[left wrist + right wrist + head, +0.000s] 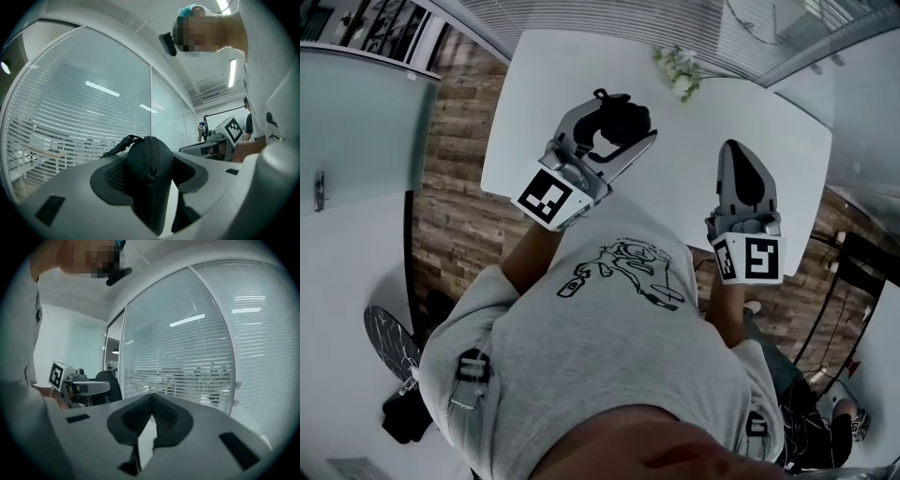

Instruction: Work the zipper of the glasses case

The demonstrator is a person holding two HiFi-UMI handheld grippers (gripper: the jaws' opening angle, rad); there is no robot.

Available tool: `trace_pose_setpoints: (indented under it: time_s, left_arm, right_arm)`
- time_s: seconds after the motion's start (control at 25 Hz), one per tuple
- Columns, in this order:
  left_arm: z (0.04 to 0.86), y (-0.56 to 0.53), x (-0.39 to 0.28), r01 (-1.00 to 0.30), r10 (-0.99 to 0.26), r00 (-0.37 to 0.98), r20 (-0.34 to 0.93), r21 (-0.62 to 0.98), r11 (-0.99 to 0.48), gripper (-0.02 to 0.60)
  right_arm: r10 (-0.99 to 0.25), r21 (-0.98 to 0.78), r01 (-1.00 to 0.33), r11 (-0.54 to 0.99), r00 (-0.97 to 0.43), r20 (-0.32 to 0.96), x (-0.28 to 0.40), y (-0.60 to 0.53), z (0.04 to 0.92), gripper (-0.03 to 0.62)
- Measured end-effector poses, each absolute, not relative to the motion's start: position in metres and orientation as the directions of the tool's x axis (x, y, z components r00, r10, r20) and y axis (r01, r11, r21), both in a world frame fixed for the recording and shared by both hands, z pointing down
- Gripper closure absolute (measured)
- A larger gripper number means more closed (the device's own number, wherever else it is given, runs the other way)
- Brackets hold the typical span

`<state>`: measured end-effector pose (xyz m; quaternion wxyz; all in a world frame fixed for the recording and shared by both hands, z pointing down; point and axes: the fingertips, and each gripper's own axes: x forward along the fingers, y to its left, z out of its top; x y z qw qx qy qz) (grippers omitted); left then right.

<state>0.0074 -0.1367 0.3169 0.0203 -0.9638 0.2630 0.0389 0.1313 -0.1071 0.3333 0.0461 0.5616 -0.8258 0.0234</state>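
Observation:
In the head view my left gripper (623,127) is shut on the black glasses case (625,116), held above the white table's near edge. The left gripper view shows the case (149,164) clamped between the two jaws, narrow edge toward the camera, with its zipper (151,157) running up the middle and a black strap loop (123,141) on its left. My right gripper (734,148) is off to the right, apart from the case. In the right gripper view its pads (140,416) meet with nothing between them. Each gripper shows in the other's view: the right gripper (221,139) and the left gripper (75,386).
A white table (534,84) lies ahead of me, with a small bunch of flowers (680,69) at its far side. Wooden floor (455,197) shows to the left. A glass wall with blinds (89,117) stands behind the grippers. My grey-shirted torso fills the lower head view.

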Motion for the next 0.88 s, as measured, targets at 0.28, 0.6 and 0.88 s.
trace_pose_setpoints:
  time_s: [0.28,0.6,0.88]
  left_arm:
    - [0.315,-0.138,0.006,-0.505,-0.502,0.86,-0.095,-0.021,-0.863,0.337]
    - [0.308,-0.137,0.002,-0.497,-0.494,0.862,-0.113,0.0,-0.868,0.337]
    - [0.304,-0.136,-0.004,-0.493,-0.49,0.861,-0.136,0.009,-0.87,0.337]
  right_arm:
    - [-0.927,0.032,-0.931,0.363,-0.357,0.117,0.129,-0.109,0.334,0.591]
    - [-0.931,0.026,-0.937,0.349,-0.344,0.121,0.126,-0.107,0.335,0.591]
    - [-0.933,0.03,-0.938,0.346,-0.341,0.118,0.122,-0.106,0.336,0.591]
